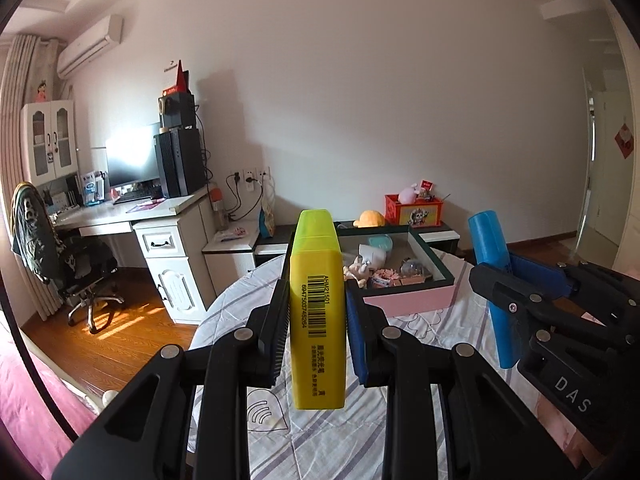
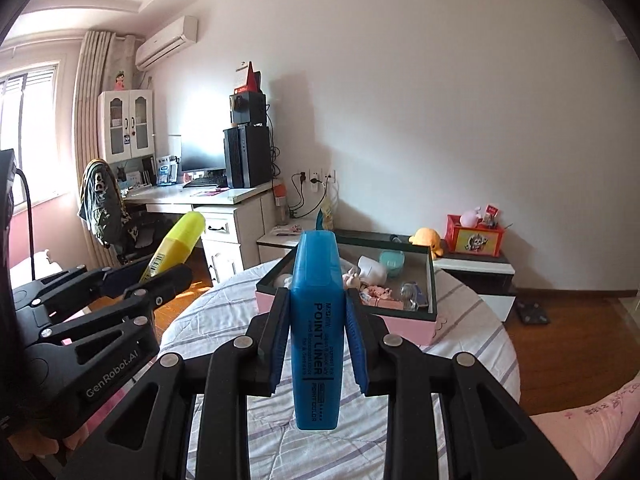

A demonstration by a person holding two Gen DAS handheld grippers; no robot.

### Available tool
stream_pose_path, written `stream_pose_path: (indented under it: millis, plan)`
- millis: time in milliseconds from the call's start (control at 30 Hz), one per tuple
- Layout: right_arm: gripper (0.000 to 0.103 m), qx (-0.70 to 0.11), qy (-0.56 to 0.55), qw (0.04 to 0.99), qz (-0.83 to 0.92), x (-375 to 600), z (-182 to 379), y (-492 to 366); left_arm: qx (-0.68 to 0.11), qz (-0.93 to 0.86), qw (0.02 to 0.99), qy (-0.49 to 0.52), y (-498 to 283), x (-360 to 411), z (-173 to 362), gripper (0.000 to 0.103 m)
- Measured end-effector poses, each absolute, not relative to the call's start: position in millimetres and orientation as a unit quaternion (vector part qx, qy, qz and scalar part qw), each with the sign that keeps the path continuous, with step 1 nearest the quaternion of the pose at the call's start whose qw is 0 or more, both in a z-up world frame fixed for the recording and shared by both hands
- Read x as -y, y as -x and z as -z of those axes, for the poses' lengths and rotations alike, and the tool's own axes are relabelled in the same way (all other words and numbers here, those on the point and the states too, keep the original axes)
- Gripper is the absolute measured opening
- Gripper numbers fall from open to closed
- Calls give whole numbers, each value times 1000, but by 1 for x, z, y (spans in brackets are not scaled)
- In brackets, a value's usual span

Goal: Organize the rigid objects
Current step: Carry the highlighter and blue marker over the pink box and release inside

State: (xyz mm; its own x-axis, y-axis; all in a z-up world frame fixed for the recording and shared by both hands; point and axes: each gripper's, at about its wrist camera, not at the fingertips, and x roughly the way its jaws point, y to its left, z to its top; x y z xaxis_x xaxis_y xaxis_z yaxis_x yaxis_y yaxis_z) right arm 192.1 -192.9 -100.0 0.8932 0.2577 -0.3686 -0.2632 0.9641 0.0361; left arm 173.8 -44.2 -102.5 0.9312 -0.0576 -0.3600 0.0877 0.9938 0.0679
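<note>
1. Left gripper (image 1: 317, 316): jaws clamped on the yellow highlighter (image 1: 317, 312), long axis running forward along the fingers.
2. Right gripper (image 2: 317, 320): jaws clamped on the blue highlighter (image 2: 316, 320), likewise aligned.
3. The pink box (image 2: 400, 318) lies beyond both on the round counter (image 2: 224, 312), slightly right; neither hand clearly nearer.

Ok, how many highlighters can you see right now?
2. The yellow highlighter is clamped in the left gripper; the blue highlighter is clamped in the right gripper. The box may hide more.
</note>
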Motion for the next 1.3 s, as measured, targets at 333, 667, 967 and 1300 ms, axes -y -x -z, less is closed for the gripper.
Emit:
stream_pose_path:
  millis: [333, 667, 967, 1300]
  plan:
    - [28, -185, 22, 973, -138, 186, 94, -191, -179, 39, 982, -46, -175, 45, 98, 27]
    - [28, -189, 25, 972, -140, 186, 96, -218, -172, 40, 983, -59, -207, 50, 94, 27]
    - [28, -207, 21, 969, -131, 207, 97, -305, -195, 50, 977, -69, -312, 55, 93, 27]
    - [28, -317, 2, 941, -122, 230, 166, -437, -315, 65, 943, -86, -453, 79, 164, 27]
